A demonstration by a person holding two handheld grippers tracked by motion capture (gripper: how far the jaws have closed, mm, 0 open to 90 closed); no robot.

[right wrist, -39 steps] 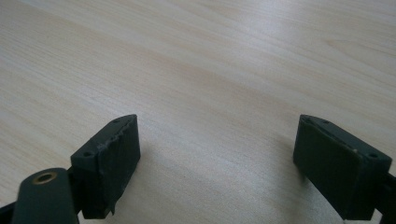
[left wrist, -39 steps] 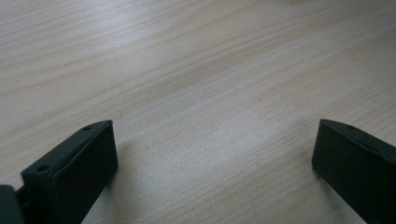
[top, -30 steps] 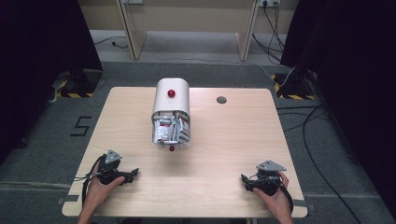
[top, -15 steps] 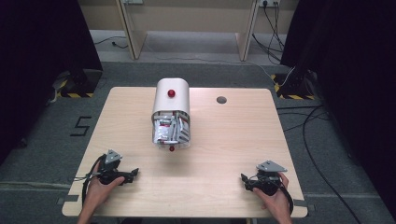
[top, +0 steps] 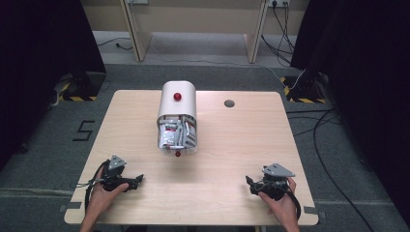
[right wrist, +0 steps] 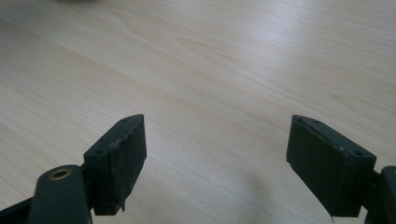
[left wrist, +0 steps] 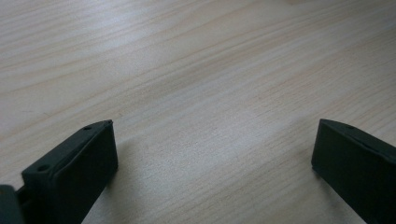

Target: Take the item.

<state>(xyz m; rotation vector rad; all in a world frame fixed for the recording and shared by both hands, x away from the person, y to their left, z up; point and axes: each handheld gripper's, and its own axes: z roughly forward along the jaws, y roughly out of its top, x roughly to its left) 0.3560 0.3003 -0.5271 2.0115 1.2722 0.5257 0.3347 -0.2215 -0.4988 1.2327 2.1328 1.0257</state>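
Left hand-held gripper [top: 138, 180]: down on the near left of the worktop [top: 232, 145], jaws spread wide, nothing between them but bare wood, as the left gripper view shows.
Right hand-held gripper [top: 249, 183]: low on the near right, jaws wide too after closing in just a touch, and nothing between them.
White container [top: 177, 116]: well ahead of both hand-held grippers, roughly midway between them, lying on its side with its open mouth facing them.
Red knob [top: 177, 96]: on top of the container's rounded shell.
Packets [top: 174, 135]: packed inside that open mouth, red and white, well apart from either hand-held gripper.
Small red piece [top: 178, 153]: on the worktop at the container's near edge.
Dark round hole [top: 229, 103]: farther out, ahead of the right hand-held gripper.
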